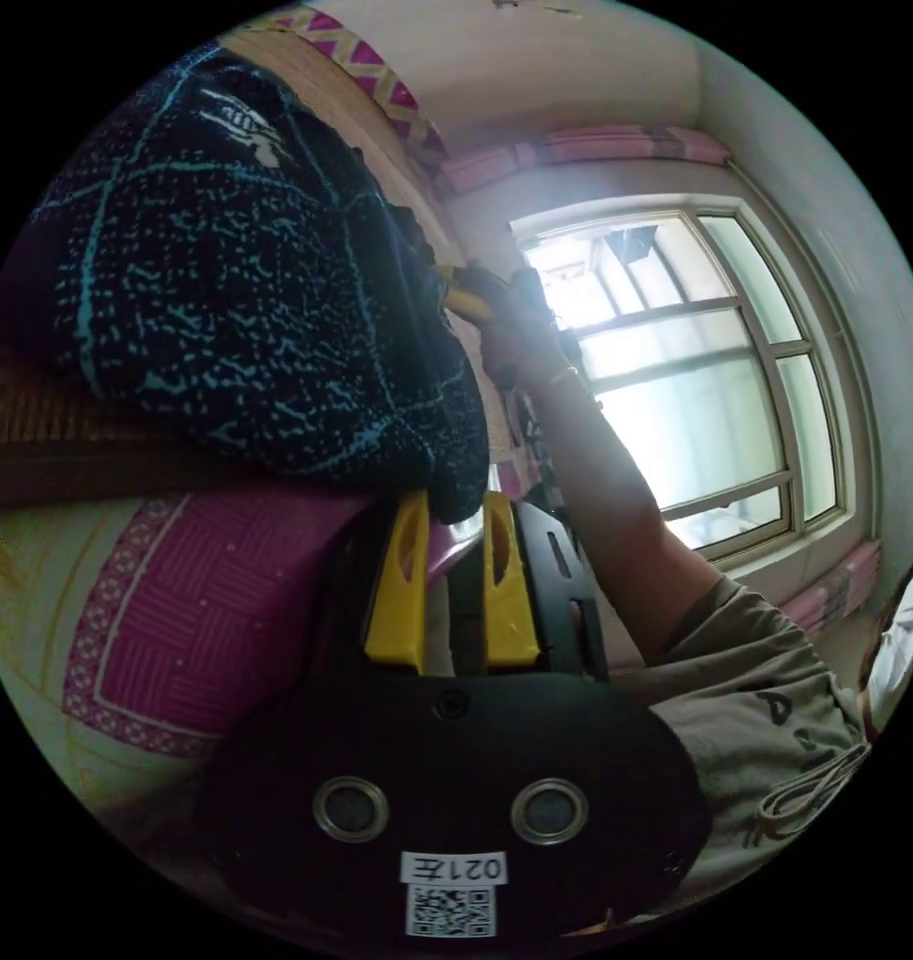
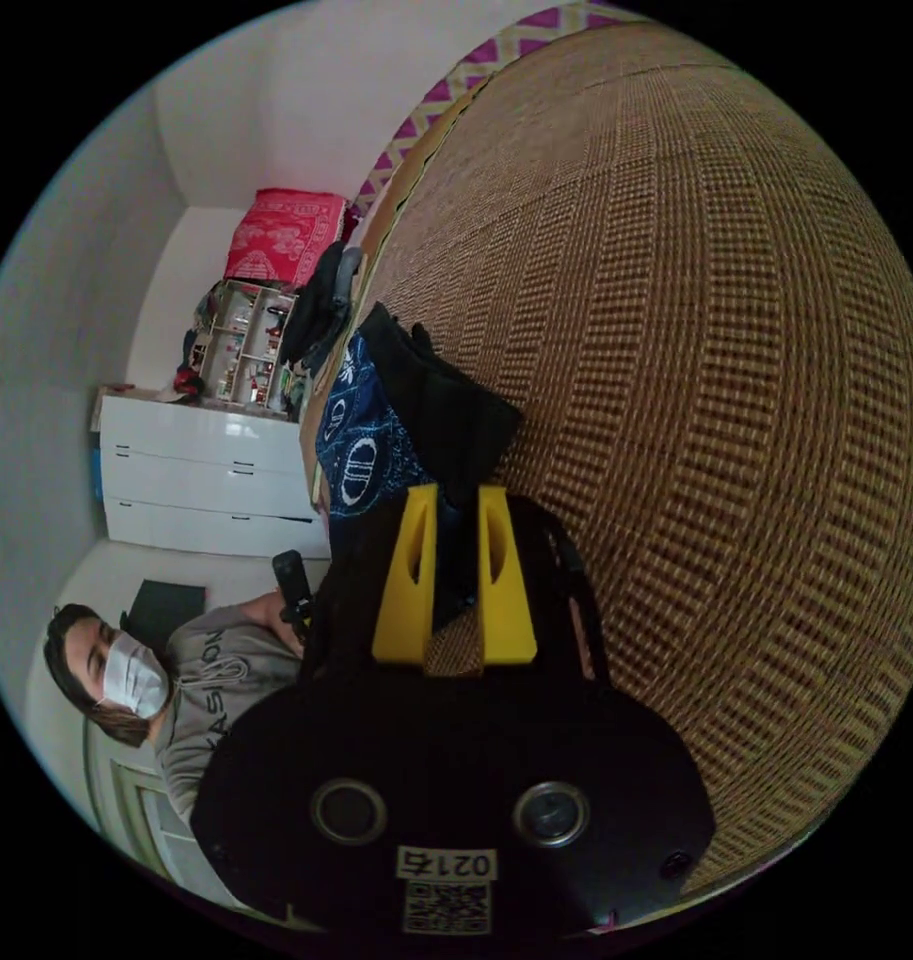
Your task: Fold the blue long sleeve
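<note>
On woven brown straw bed mat (image 2: 696, 350): dark navy long-sleeve w/ light-blue speckle pattern (image 1: 246, 300), bunched. Left gripper (image 1: 454, 520) yellow fingers pinching garment's lower edge. Right gripper (image 2: 456, 520) fingers clamped on dark fabric corner, lifted off mat. Person's arm (image 1: 616, 500) reaches toward window (image 1: 696, 380). White drawer unit (image 2: 206, 480) by wall. Sweatshirt lettering not legible.
</note>
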Available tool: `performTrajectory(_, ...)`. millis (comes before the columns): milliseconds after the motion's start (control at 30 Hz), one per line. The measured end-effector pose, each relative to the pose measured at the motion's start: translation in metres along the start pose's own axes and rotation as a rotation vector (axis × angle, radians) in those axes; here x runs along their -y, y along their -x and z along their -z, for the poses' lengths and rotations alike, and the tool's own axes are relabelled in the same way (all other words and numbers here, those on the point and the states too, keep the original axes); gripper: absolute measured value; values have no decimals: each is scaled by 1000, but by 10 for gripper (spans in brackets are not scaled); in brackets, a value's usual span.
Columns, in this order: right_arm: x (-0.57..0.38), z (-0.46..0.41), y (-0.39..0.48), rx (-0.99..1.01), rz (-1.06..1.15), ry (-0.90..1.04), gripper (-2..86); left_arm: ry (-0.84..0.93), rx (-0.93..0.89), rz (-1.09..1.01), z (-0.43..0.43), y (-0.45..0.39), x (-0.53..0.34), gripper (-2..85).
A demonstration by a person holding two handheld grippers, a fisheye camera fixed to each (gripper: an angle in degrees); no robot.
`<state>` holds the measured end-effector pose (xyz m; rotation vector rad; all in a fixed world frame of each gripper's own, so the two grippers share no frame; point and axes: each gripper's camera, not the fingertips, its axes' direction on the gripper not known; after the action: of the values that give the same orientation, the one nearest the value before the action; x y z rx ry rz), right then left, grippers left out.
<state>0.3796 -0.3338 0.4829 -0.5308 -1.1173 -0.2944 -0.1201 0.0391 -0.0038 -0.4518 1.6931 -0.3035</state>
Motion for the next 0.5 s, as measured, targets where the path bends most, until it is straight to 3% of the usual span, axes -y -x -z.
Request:
performTrajectory(67, 0, -5, -3, 36, -12, -30, 38, 13, -7, 32, 12, 4, -2, 2)
performTrajectory(300, 14, -8, 30, 88, 7, -61, 19, -31, -172, 53, 76, 0, -2, -9)
performTrajectory(500, 77, -39, 131, 3, 89, -5, 17, -163, -293, 19, 179, -14, 13, -10)
